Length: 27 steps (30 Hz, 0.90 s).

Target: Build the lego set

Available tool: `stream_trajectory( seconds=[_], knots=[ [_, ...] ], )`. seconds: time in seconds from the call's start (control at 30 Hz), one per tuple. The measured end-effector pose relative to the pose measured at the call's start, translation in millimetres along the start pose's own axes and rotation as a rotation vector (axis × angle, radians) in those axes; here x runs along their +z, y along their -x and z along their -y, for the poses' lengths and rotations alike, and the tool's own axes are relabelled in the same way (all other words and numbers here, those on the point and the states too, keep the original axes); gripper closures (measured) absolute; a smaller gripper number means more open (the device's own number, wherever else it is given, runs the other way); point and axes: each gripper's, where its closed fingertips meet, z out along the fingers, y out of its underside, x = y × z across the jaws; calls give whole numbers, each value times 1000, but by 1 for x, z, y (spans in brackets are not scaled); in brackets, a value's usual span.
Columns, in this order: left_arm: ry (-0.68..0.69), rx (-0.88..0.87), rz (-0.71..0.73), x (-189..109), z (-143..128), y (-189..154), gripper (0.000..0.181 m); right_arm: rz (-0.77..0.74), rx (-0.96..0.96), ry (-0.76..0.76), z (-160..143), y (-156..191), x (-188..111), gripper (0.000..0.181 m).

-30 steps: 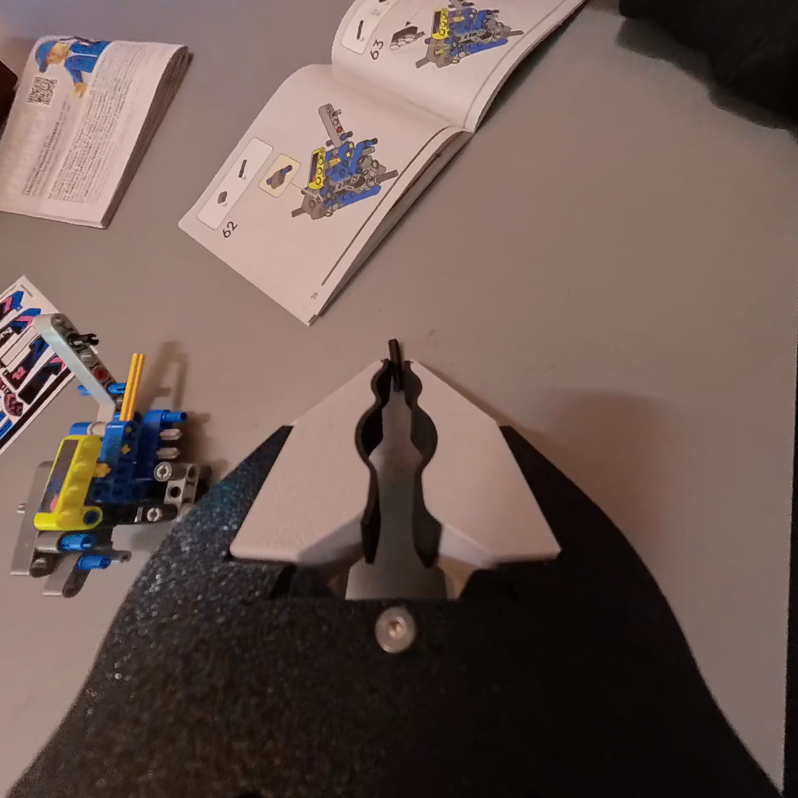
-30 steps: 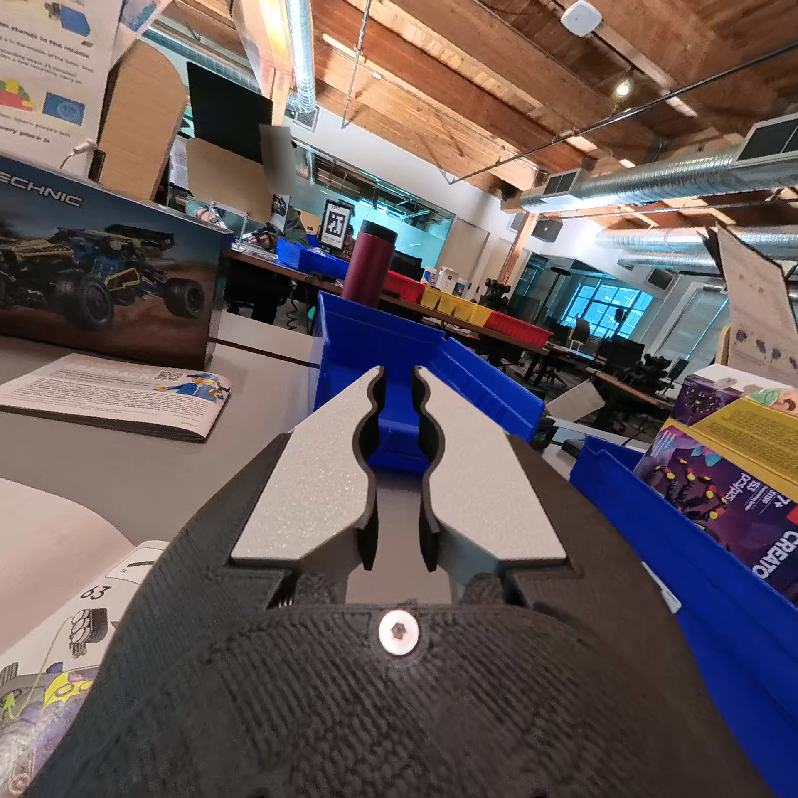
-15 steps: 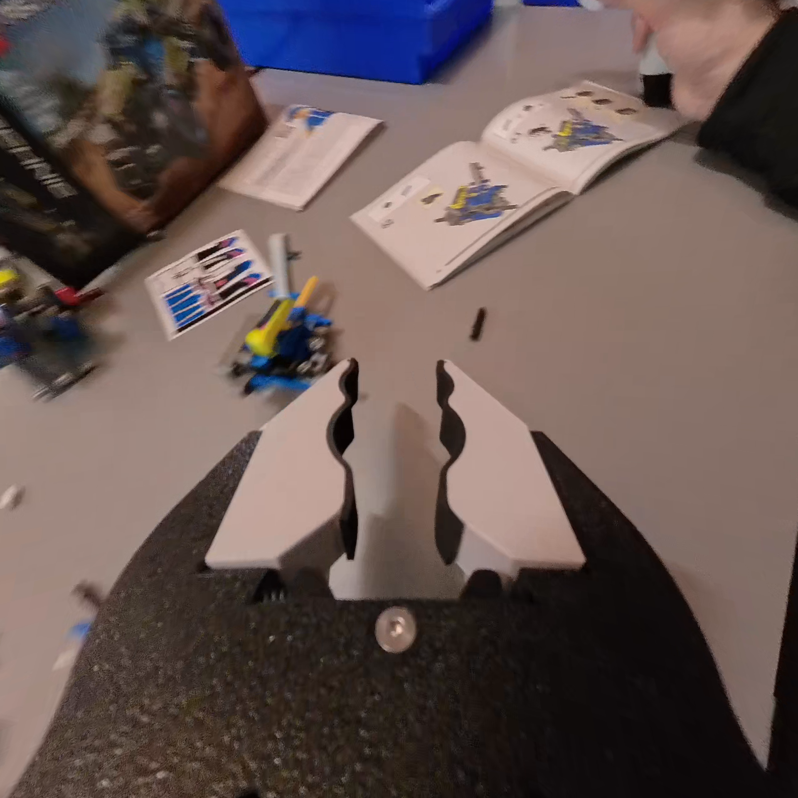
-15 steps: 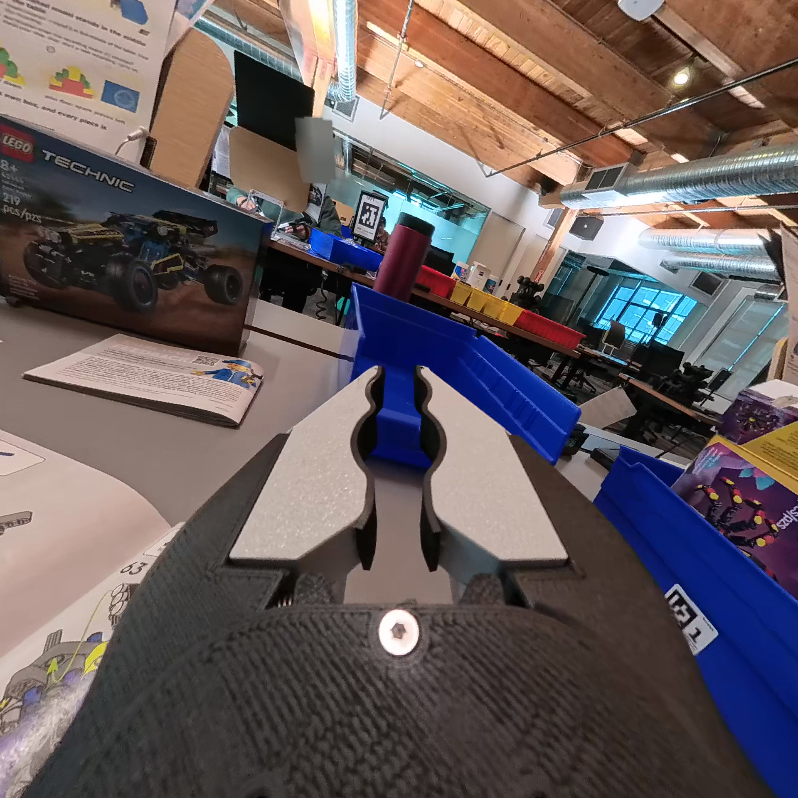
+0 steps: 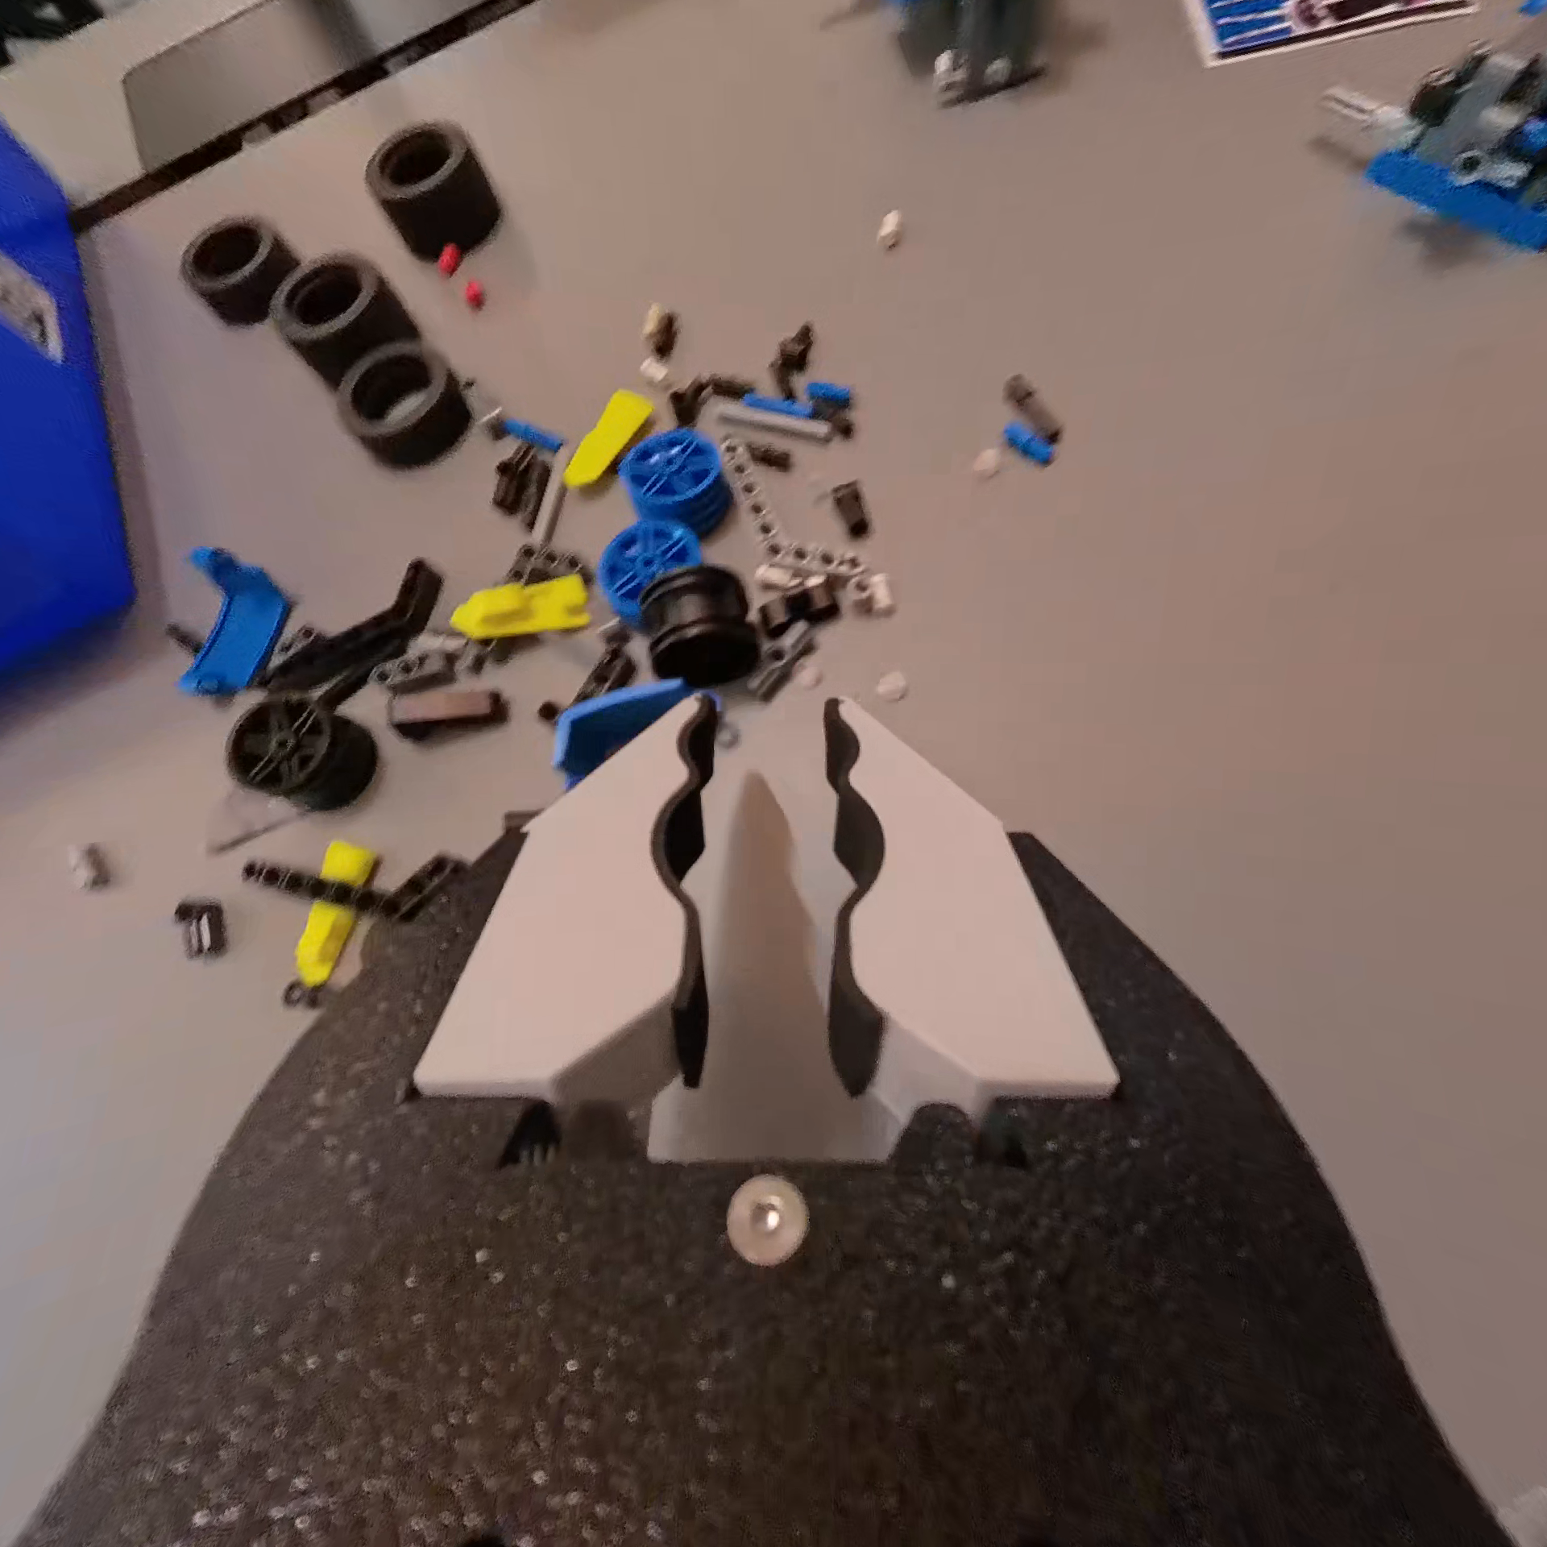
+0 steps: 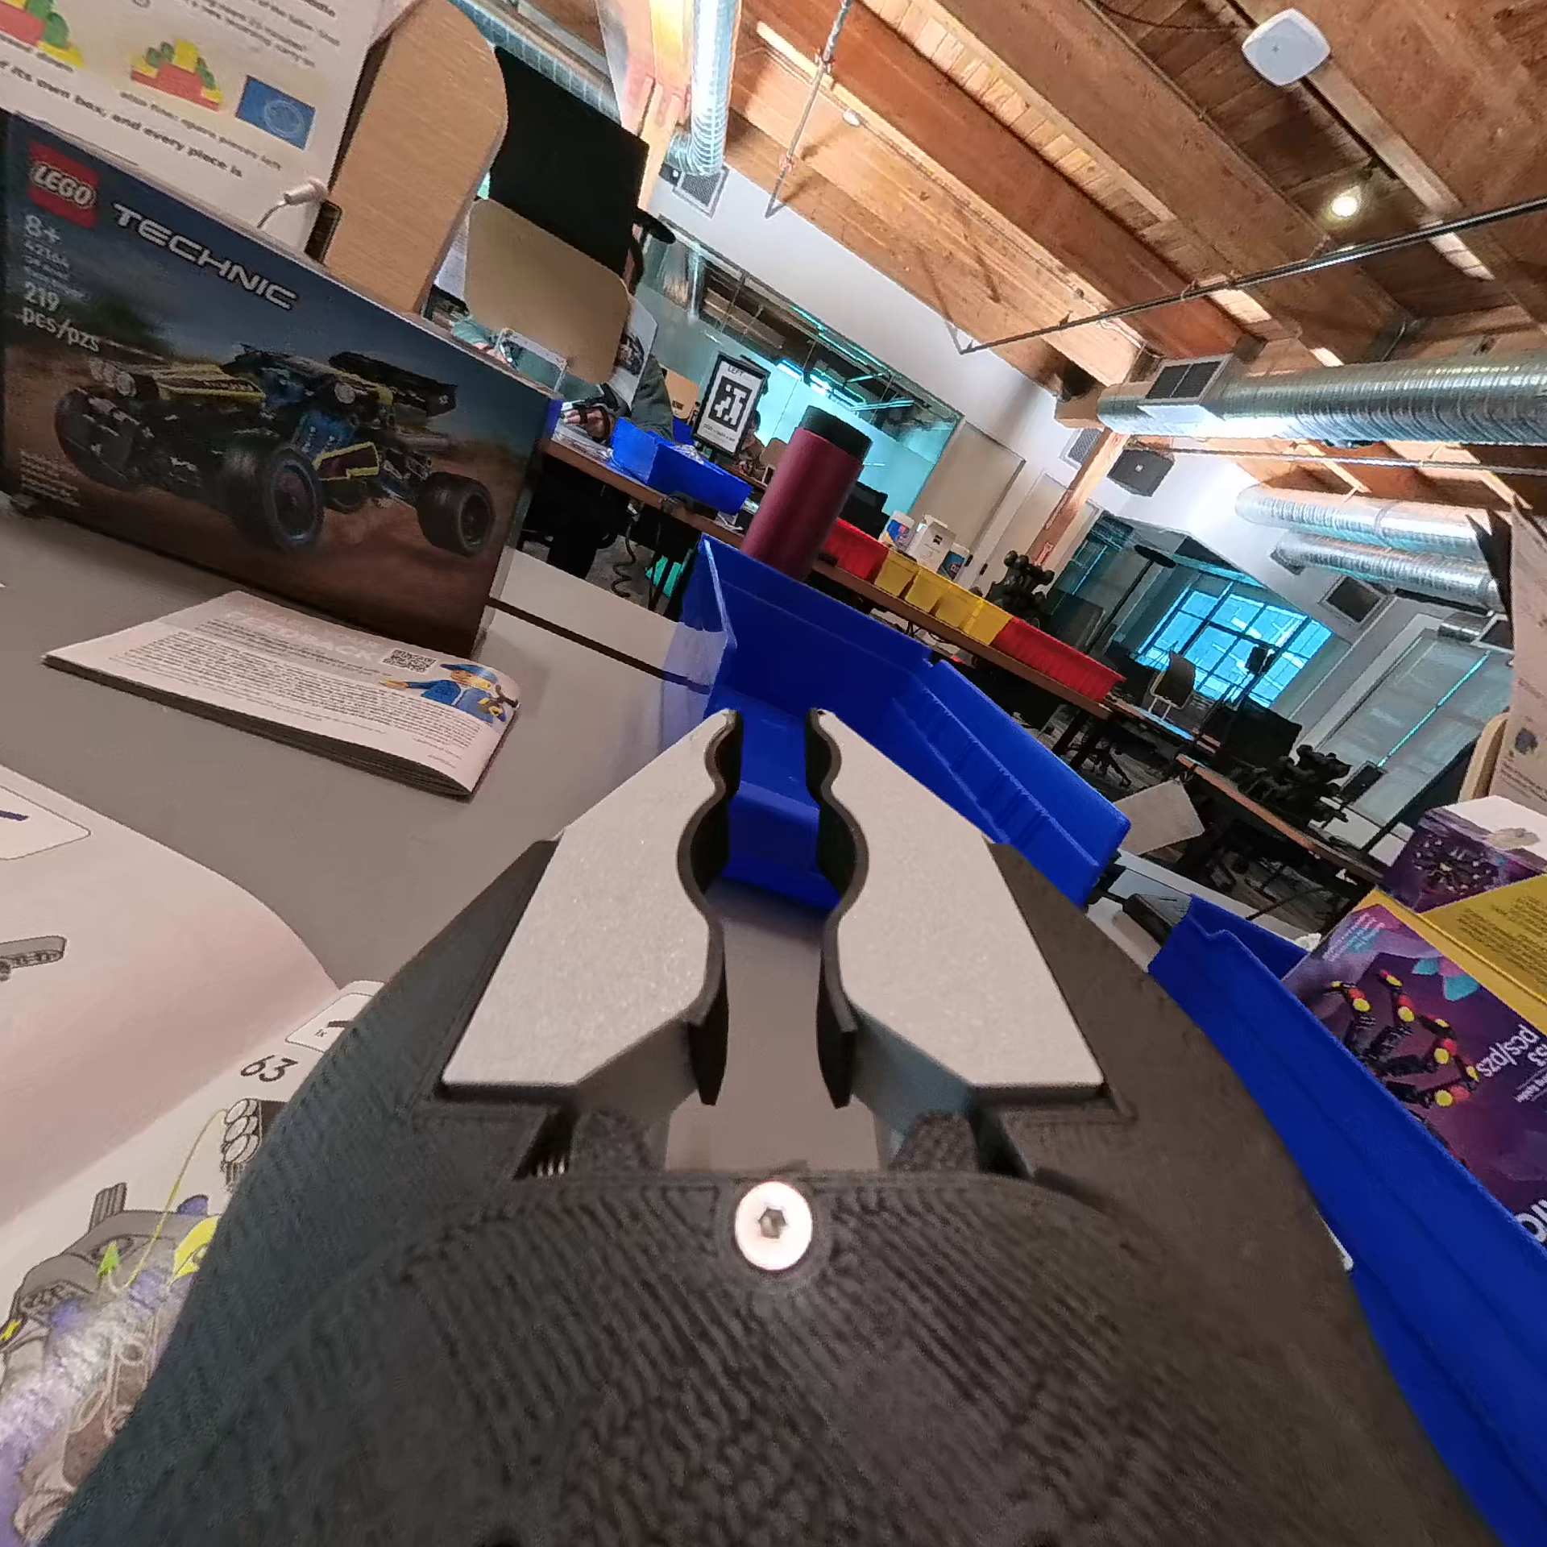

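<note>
Left gripper [image 5: 770, 720] empty, fingers apart, above loose lego pieces [image 5: 670, 536].

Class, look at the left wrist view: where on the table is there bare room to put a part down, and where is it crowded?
Bare grey table lies right of the left gripper, below the blue sub-assembly. Crowded: the loose-parts pile ahead-left, bordered by four black tyres and the blue bin.
</note>
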Motion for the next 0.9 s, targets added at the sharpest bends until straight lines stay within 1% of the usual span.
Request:
stream_trajectory(
  seconds=[0.07, 0.2, 0.33, 0.4, 0.57, 0.77, 0.9],
  knots=[
    [-4, -27, 7, -5, -8, 9, 159, -1, -5, 1, 0, 0, 0, 169],
    [-25, -55, -60, -3, -14, 0, 160, -2, -18, -2, 0, 1, 0, 168],
    [-13, -39, -97, 5, -19, -11, 160, 5, -40, 2, 0, 4, 0, 168],
    [7, -18, -92, 7, -21, -12, 161, 12, -51, 3, 0, 6, 1, 168],
    [-1, 27, -116, 8, -19, -17, 161, 8, -68, 4, 0, 7, 1, 168],
    [-58, -1, -113, 0, -11, -6, 162, 3, -91, 10, -1, 9, 1, 168],
    [-64, -21, -97, -5, -13, 5, 162, -8, -91, 12, -1, 7, 1, 167]
  ],
)
